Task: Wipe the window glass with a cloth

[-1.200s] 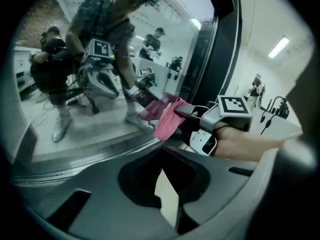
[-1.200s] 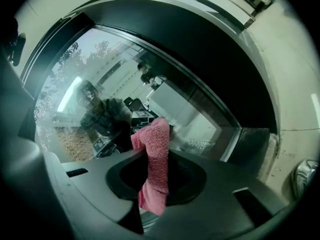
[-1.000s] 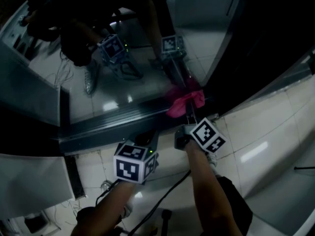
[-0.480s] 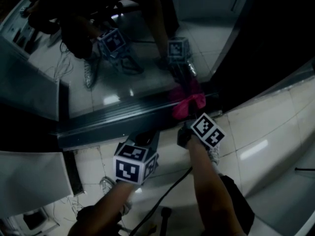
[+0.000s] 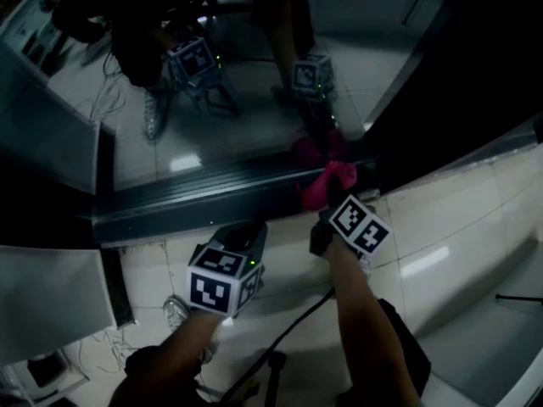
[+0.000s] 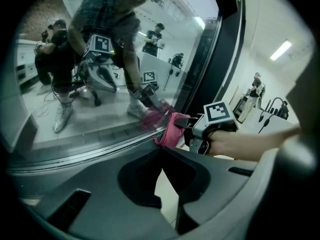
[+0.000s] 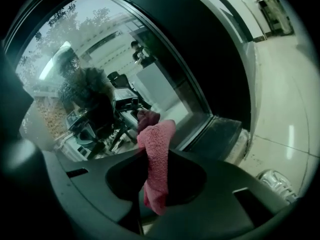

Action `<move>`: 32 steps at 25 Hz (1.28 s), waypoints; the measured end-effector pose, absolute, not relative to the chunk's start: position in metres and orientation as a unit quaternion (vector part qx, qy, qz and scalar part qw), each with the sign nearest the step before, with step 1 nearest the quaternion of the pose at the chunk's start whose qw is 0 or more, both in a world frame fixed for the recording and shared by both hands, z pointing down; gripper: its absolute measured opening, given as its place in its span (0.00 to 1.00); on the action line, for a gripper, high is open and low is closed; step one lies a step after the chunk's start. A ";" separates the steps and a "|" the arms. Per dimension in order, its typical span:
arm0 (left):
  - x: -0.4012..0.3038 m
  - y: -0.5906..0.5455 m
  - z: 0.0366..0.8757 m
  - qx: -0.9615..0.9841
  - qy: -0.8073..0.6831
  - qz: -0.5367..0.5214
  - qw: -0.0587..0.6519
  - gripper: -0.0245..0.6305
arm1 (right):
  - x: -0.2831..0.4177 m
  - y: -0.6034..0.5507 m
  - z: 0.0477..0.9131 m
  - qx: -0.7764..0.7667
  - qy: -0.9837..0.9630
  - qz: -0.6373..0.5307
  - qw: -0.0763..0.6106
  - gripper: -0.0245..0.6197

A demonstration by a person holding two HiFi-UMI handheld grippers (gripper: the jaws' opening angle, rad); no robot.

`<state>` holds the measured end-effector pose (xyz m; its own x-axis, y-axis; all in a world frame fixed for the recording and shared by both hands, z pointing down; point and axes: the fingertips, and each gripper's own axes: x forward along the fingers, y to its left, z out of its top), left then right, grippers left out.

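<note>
Head view is showing the right hand-held gripper (image 5: 329, 203) pinching the cloth (image 5: 321, 185) at the glass's (image 5: 229, 117) lower edge, frame centre, likely needing flat, even pressure, while the left hand-held gripper (image 5: 248, 230) is hovering, jaws pressed together, empty.

the glass (image 5: 212, 117) stands ahead, with its frame (image 5: 187, 200) along the floor (image 5: 458, 227) at its foot. the cloth (image 5: 327, 185), in the right tongs (image 5: 327, 203), meets the glass low down, by the frame's right end. the left tongs (image 5: 249, 234) sit to its left, near the frame, over the floor.
</note>
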<state>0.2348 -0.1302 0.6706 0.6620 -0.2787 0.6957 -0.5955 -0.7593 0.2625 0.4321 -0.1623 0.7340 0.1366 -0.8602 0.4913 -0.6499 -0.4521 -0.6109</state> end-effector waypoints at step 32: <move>0.141 -0.151 0.654 0.867 -0.290 0.324 0.242 0.04 | 0.289 -0.212 0.773 -0.673 0.497 -0.512 0.195 0.14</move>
<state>0.1409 -0.1513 0.6536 0.6214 -0.3469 0.7025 -0.6601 -0.7148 0.2309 0.2890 -0.2115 0.7729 -0.0188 -0.8687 0.4950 -0.4682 -0.4298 -0.7721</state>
